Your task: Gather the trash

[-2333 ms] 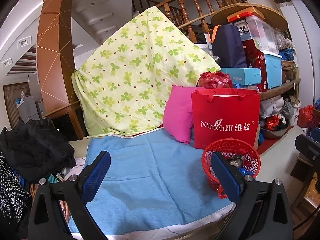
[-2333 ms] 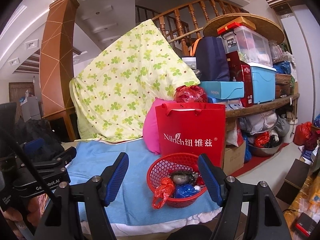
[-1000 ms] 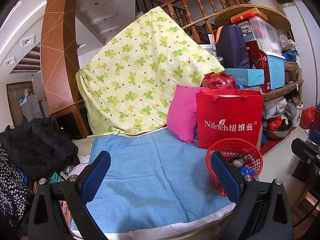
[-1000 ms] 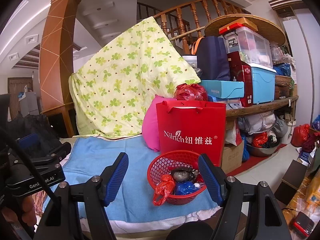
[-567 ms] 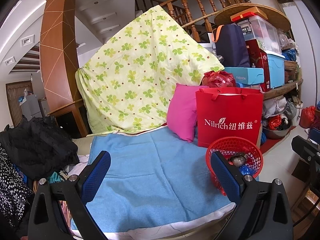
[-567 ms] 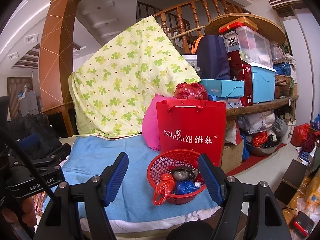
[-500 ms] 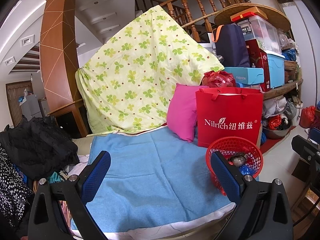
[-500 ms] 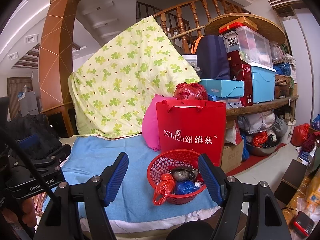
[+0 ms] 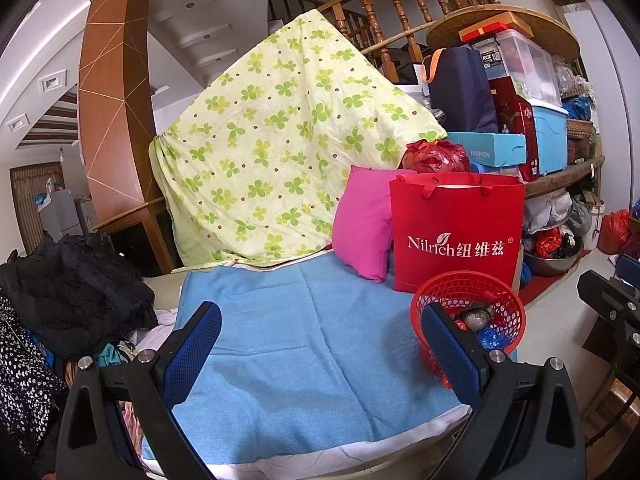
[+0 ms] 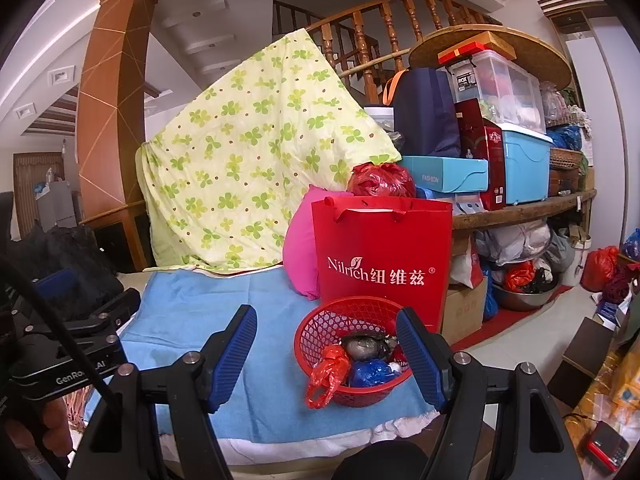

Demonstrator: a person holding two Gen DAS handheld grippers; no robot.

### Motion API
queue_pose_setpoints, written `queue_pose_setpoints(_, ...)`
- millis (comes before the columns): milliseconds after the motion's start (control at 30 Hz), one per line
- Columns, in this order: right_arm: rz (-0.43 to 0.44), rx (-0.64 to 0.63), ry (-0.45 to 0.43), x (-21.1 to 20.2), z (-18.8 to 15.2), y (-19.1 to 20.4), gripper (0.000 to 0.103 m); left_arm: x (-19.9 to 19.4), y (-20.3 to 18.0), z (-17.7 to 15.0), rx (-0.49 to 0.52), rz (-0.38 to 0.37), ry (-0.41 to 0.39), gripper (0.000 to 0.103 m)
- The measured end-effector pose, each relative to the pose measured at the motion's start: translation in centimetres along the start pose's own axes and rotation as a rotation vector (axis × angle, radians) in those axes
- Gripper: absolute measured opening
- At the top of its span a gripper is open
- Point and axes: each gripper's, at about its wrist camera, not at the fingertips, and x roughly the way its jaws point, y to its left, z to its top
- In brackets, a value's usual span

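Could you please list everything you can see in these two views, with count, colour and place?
basket: one, red mesh, on the blue blanket's near right corner
trash in basket: three seen, a red bag over the rim, a blue bag, a grey wad
blanket: one, blue, covering the surface in front
paper bag: one, red with white lettering, upright behind the basket
pillow: one, pink, left of the paper bag
quilt: one, yellow-green clover print, draped at the back
clothes: a pile, black, far left
boxes: several, blue, clear and red, on the right shelf
left gripper: open, empty, blue pads
right gripper: open, empty, blue pads
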Motion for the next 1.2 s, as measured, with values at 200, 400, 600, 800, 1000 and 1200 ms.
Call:
queue_pose_setpoints(200,-0.012,0.007,0.027,0.7,-0.4,-0.4,0.075,0.2,-0.3,-0.4,0.001,-0.007,0.004,0.100)
queue_pose_setpoints(400,-0.020,0.001,0.042,1.1,0.0,-0.2,0.075,0.3,-0.4,-0.3,0.002,-0.005,0.005,0.100)
queue_pose_setpoints(600,-0.029,-0.003,0.045,1.4,0.2,0.0,0.075,0.5,-0.6,-0.6,-0.002,-0.008,0.011,0.100)
queue_pose_setpoints(800,-0.049,0.017,0.063,2.4,0.8,-0.5,0.075,1.6,-0.7,-1.1,-0.005,-0.008,0.024,0.100)
queue_pose_setpoints(1000,-0.066,0.017,0.079,4.0,1.5,-0.4,0.075,2.8,-0.5,-0.6,-0.004,-0.021,0.036,0.100)
queue_pose_setpoints(1200,-0.072,0.021,0.093,6.0,2.1,-0.2,0.075,4.7,-0.3,-0.1,-0.007,-0.032,0.053,0.100)
